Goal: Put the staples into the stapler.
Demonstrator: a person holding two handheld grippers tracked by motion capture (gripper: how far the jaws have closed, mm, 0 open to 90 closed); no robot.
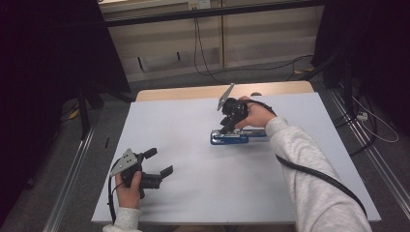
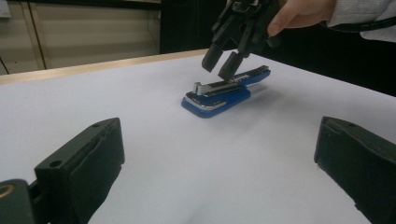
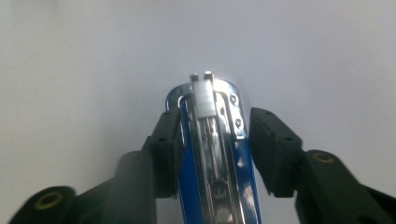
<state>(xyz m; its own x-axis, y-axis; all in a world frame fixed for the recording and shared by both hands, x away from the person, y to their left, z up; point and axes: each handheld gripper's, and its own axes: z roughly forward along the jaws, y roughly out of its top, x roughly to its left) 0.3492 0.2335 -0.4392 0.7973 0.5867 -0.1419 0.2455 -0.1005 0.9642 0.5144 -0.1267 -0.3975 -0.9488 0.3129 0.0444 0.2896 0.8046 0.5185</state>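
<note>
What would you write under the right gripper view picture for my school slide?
The right gripper straddles a blue stapler lying on the white table, one jaw on each side.

Stapler (image 3: 219, 154) showing glossy blue plastic body, shiny chrome metal rail reflecting light. Right tongs (image 3: 212, 140) looking matt black plastic, pads slightly rough. Table (image 1: 193, 193) wearing smooth matt pale sheet; bare wood edge showing at far side. Sleeve (image 1: 309, 169) appearing soft grey cloth.
</note>
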